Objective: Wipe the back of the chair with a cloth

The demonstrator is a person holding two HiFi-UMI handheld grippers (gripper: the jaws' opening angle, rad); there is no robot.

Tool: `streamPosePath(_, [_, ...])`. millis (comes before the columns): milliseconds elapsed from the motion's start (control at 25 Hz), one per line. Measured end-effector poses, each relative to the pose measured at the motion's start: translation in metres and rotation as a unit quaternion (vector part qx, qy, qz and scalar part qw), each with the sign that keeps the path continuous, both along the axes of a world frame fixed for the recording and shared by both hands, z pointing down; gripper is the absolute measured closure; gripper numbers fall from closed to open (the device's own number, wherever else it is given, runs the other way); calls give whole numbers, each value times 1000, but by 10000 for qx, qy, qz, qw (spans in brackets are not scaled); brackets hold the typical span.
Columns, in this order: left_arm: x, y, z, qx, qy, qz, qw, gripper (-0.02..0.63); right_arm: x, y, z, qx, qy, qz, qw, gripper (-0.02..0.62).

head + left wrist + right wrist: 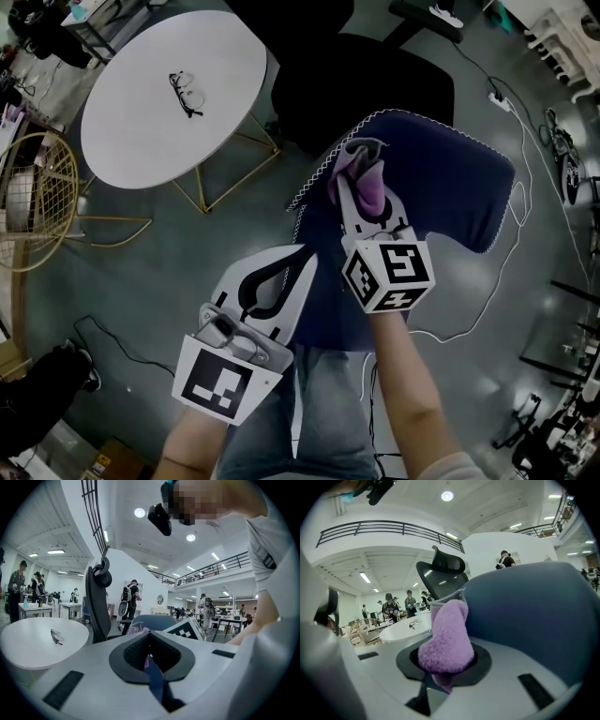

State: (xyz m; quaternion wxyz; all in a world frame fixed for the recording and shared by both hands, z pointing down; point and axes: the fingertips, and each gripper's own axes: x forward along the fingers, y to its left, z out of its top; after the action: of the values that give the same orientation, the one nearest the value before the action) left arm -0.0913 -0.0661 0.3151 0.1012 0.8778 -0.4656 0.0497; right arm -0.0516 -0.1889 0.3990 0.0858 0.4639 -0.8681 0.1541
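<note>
A dark blue chair back point(441, 178) with white stitching fills the centre right of the head view. My right gripper point(364, 180) is shut on a purple fluffy cloth point(367, 173), which lies against the chair back's left upper part. In the right gripper view the cloth point(447, 639) bulges out between the jaws, with the blue chair back point(534, 620) right beside it. My left gripper point(305, 251) sits lower left, at the chair back's left edge, shut, with nothing held. In its own view the left gripper point(150, 656) points at the chair back point(154, 620).
A white round table point(141, 122) with glasses point(186, 92) on it stands at the upper left. A black office chair point(375, 84) is behind the blue one. A gold wire chair point(37, 197) is at the far left. A white cable point(520, 197) runs over the floor at right. People stand in the background.
</note>
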Motion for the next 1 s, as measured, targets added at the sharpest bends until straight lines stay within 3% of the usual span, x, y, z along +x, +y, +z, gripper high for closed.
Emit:
streamPosePath(680, [-8,2,9,-110,1,-21,9999,594,-12,12,34,-36,262,-155,9995,517])
streamPosePath(1000, [-5,-2,10,-141,-75,-2,9999,594,4,3,38,-119,240,243,9993,517])
